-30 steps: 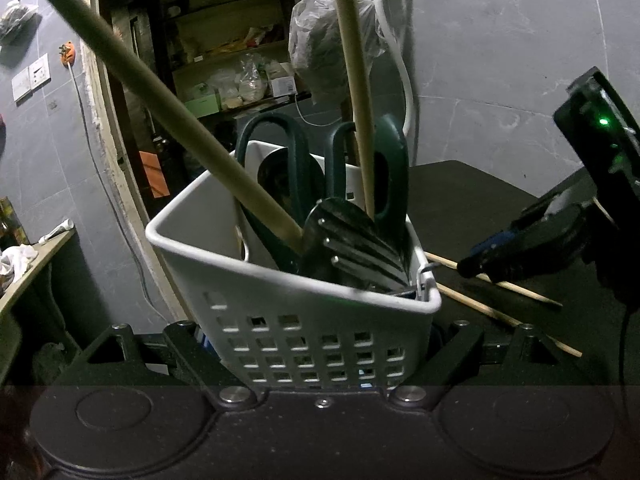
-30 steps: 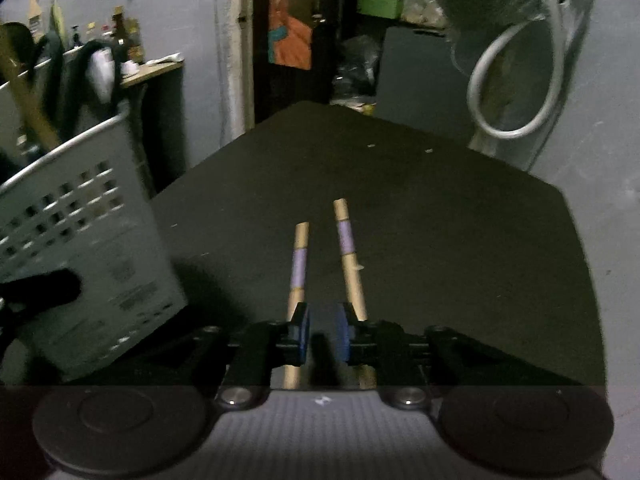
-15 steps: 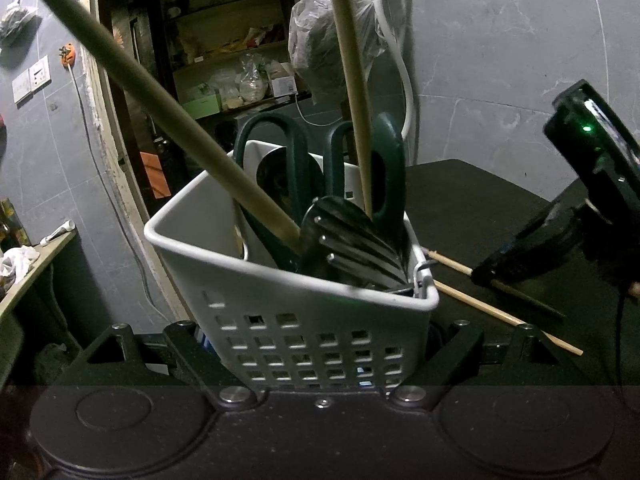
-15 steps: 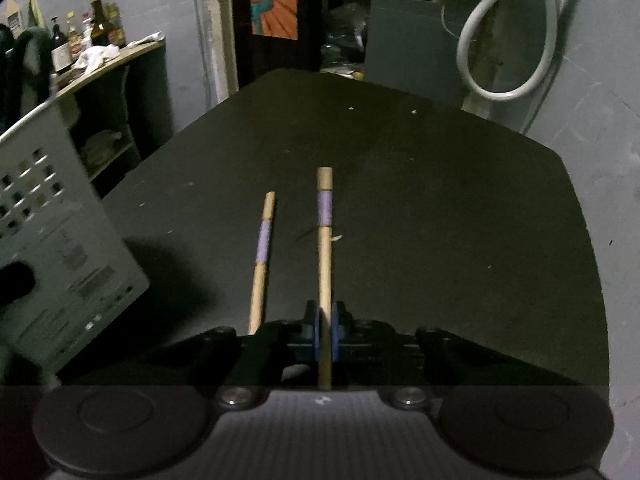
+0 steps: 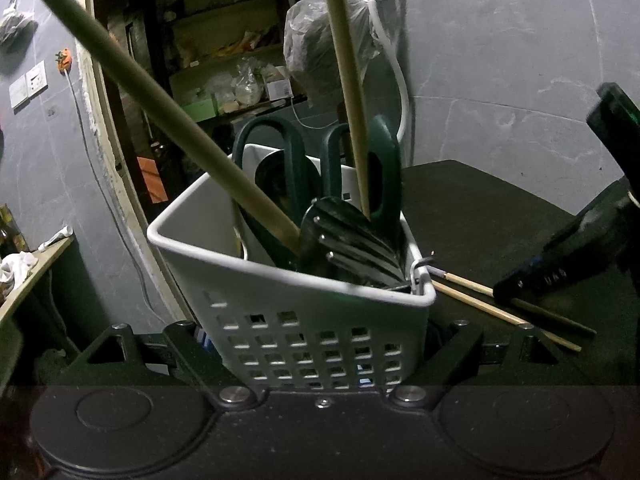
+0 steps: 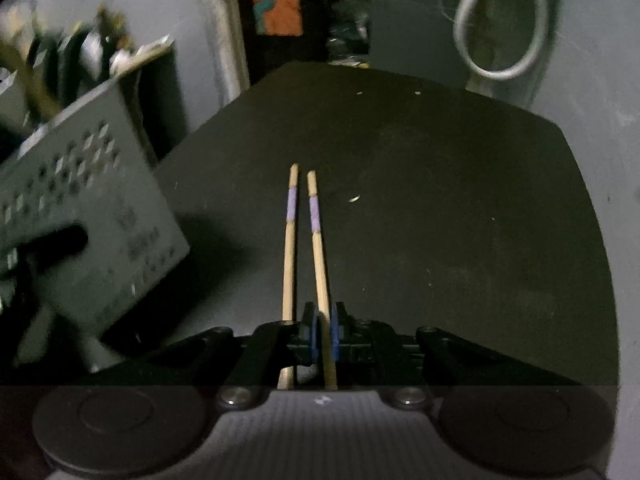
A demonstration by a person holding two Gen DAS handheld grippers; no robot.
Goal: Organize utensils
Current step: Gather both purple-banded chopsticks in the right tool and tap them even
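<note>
1. Worktop (image 6: 440,200): dark, flat surface; it carries the basket and both chopsticks.
2. Basket (image 5: 304,320): white plastic with a perforated wall, standing on the worktop at its left side. The left claw (image 5: 320,360) is clamped on its lower wall, one finger at either side.
3. Basket contents: two long wooden handles (image 5: 168,104), one leaning left and one near upright; green-handled scissors (image 5: 376,168), handles up; a dark slotted spatula (image 5: 352,244) resting against the near rim.
4. Right claw (image 6: 325,334): clenched on the right-hand chopstick (image 6: 318,240), which passes between its blue pads (image 6: 335,332). Whether that stick is lifted off the worktop cannot be told.
5. Left-hand chopstick (image 6: 289,256): lies on the worktop just beside the gripped one, outside the claw. Both bear a purple band near the far end, and both lie to the right of the basket.
</note>
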